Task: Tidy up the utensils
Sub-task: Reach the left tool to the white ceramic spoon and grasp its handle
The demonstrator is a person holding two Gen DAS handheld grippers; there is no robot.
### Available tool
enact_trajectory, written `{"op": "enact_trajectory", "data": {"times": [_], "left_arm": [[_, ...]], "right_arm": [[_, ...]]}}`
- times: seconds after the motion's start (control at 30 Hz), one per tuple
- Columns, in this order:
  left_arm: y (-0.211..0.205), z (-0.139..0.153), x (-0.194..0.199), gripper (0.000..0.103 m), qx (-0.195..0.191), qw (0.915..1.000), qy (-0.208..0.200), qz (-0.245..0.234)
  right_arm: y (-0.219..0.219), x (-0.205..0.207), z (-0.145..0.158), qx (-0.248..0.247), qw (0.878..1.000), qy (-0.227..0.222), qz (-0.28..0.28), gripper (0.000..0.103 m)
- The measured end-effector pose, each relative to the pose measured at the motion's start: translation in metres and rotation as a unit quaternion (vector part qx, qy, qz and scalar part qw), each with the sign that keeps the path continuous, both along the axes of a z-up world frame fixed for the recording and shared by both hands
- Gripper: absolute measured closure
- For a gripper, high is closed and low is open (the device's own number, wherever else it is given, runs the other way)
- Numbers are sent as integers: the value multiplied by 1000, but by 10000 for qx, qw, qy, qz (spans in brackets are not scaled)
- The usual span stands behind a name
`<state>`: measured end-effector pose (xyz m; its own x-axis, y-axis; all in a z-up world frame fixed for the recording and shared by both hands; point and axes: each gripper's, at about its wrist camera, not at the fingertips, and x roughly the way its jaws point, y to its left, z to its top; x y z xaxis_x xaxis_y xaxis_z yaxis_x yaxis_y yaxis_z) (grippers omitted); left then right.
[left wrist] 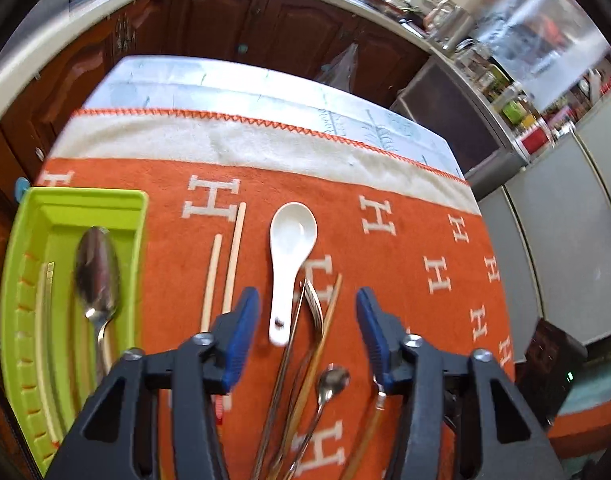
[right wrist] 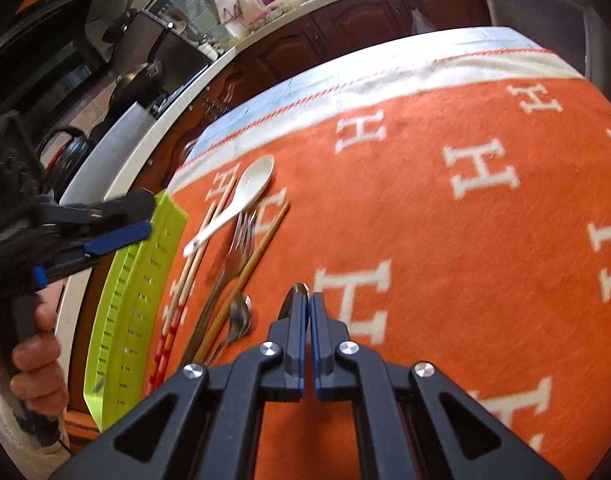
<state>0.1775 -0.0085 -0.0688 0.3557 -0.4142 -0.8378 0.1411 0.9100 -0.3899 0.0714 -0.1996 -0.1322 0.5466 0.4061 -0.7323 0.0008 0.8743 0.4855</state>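
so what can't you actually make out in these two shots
- Right gripper: its shut fingers cover nearly all of a metal piece at their tips in the right wrist view, so whether it is gripped is unclear.
- Fork, chopsticks and small spoon: handle ends cut off by the bottom edge and the left gripper in the left wrist view.
- Green tray: contents hidden edge-on in the right wrist view.

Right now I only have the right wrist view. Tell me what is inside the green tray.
Observer: A large metal spoon lies in the green tray, its bowl toward the far end.
Operator: Report the left gripper.
Observer: The left gripper is open with nothing between its pads. The white spoon and the fork lie on the cloth under the gap.
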Motion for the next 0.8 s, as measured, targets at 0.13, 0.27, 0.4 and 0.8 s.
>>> {"op": "enact_trajectory", "data": {"times": [0.13,0.27,0.4,0.8], "left_arm": [[-6,-15,30,70,-14,9996,239,139],[-21,-30,51,73,167,9991,372,101],[-31,-43,62,73,409,9983,412,92],[-40,-58,66,73,712,9970,293,122]], "right_arm": [[-12,9,11,-66,9998,-147,-88,102],[-20,14,15,-50,9997,-196,-132,101],[-24,16,16,-21,9997,-218,-123,101],[-30,18,10,68,9998,-149,-93,102]]}}
